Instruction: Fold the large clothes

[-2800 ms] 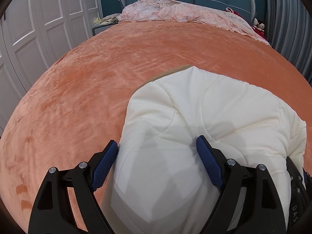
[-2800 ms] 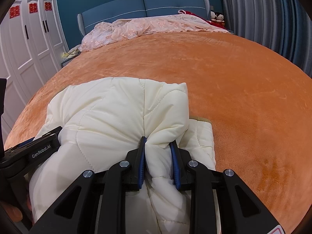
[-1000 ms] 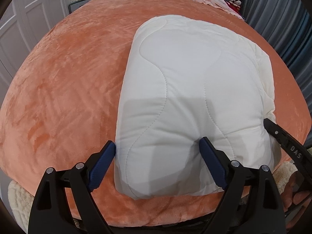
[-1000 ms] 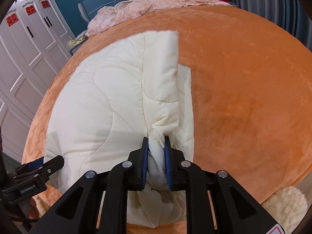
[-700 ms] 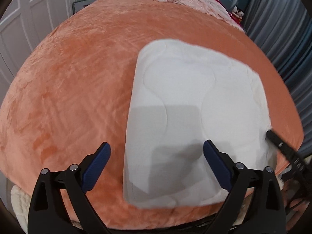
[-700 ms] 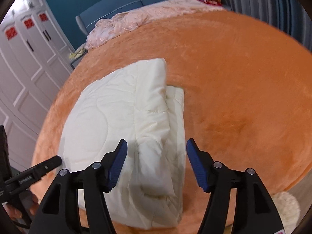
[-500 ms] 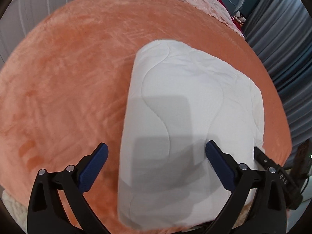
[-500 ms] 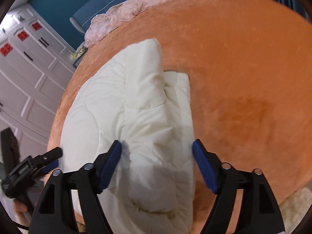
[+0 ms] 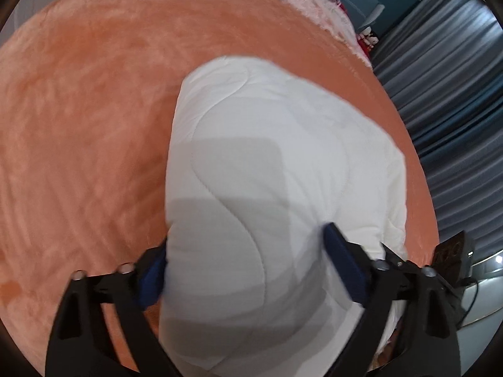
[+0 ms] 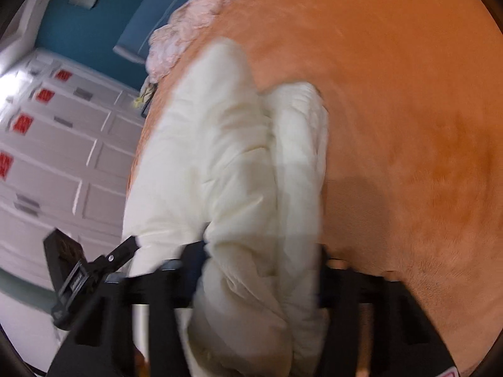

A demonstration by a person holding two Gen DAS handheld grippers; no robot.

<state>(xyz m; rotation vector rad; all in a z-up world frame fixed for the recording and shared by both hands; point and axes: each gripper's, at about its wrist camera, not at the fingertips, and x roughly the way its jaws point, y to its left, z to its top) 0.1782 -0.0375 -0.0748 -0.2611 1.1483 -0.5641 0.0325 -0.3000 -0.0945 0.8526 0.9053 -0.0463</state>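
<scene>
1. The cream quilted jacket (image 9: 276,163), puffy with wavy stitching, lies folded on the bed's plush orange blanket (image 9: 88,100).
2. The left hand-held gripper (image 9: 248,270) is closing around its near edge.
3. The right hand-held gripper (image 10: 261,264) is closing around a bunched fold.

The folded quilted jacket (image 9: 283,163) was cream-white, stitched in wavy lines. Under it the plush bedspread (image 9: 78,110) was plain orange. The left gripper (image 9: 248,270) and the right gripper (image 10: 261,270) were black, with dark blue pads (image 9: 342,264). A pale pink lacy cover (image 10: 185,28) lay by the blue headboard (image 10: 147,34). The wall (image 10: 72,22) was teal, the curtains (image 9: 446,94) grey-blue. White panelled wardrobe doors (image 10: 56,154) bore red emblems (image 10: 22,122).
</scene>
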